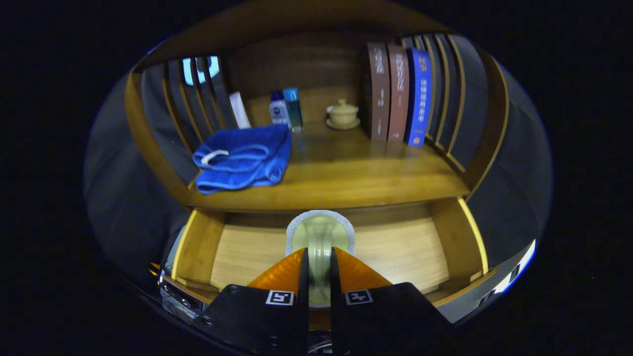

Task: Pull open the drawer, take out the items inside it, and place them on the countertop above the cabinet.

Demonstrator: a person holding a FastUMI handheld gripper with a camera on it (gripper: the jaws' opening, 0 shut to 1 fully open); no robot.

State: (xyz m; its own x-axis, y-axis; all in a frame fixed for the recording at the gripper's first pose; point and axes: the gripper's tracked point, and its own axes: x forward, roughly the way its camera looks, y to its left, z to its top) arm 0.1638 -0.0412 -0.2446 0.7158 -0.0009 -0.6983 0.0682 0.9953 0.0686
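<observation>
Below the countertop, the pulled-out bamboo drawer (198, 247) lies open, its pale floor bare on both sides of the orange-fingered gripper (317, 267). That gripper is clenched on a pale green sponge with a grey rim (320, 232), both fingers pressing its sides above the drawer floor. On the wooden countertop (346, 178), bare at the middle, a folded blue towel (242, 158) lies left, three upright books (398, 99) right, small bottles (286, 110) and a lidded ceramic cup (342, 115) behind.
</observation>
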